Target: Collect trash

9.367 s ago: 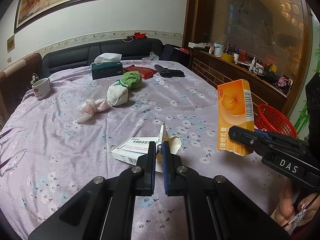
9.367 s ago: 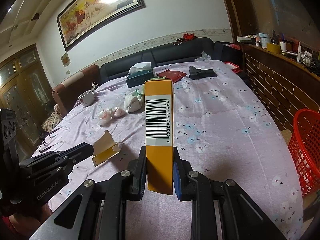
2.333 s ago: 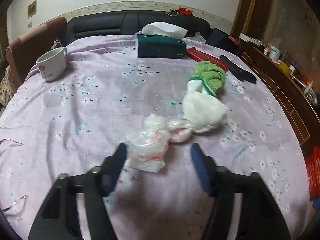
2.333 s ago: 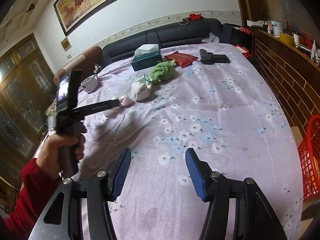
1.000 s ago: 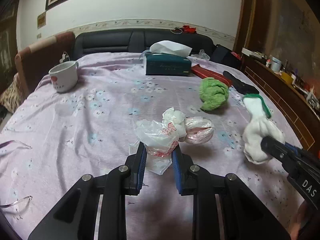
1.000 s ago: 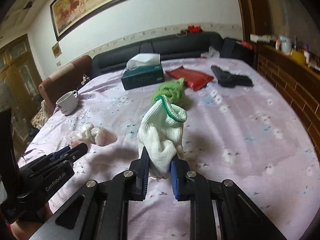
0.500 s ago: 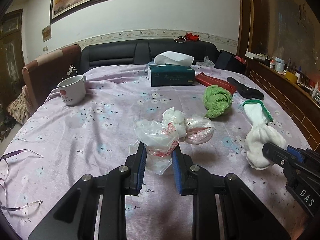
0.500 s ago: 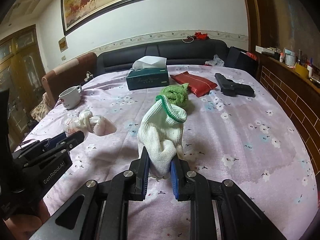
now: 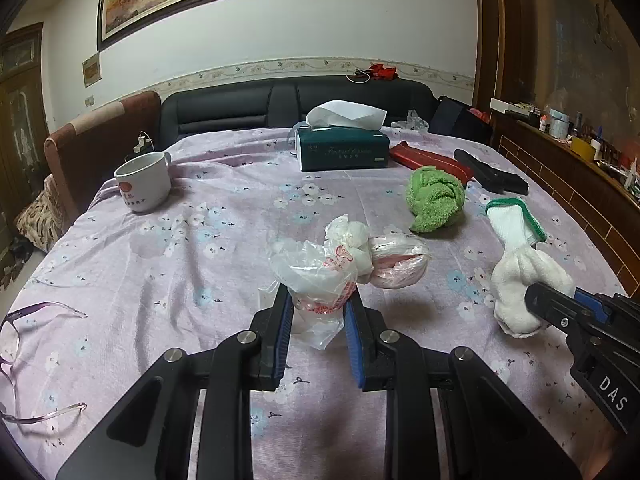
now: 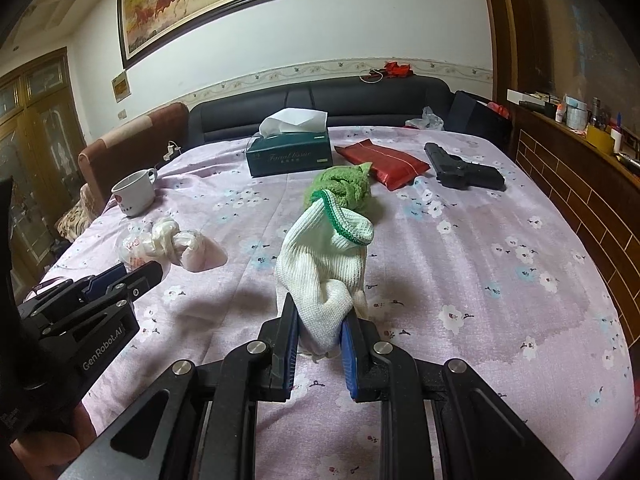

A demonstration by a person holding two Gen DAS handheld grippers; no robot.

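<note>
Across the wide table under its lilac flower-print cloth (image 9: 168,248), we hold two pieces of trash above the cloth. Our right gripper (image 10: 319,334) is clamped on a white knitted glove with a green cuff (image 10: 326,256), which stands upright between the blue pads. Our left gripper (image 9: 319,318) pinches a knotted clear plastic bag with red print (image 9: 320,270). Farther back lie a green tissue box (image 9: 344,154), a crumpled green towel (image 9: 434,198) and a white mug (image 9: 144,186).
</note>
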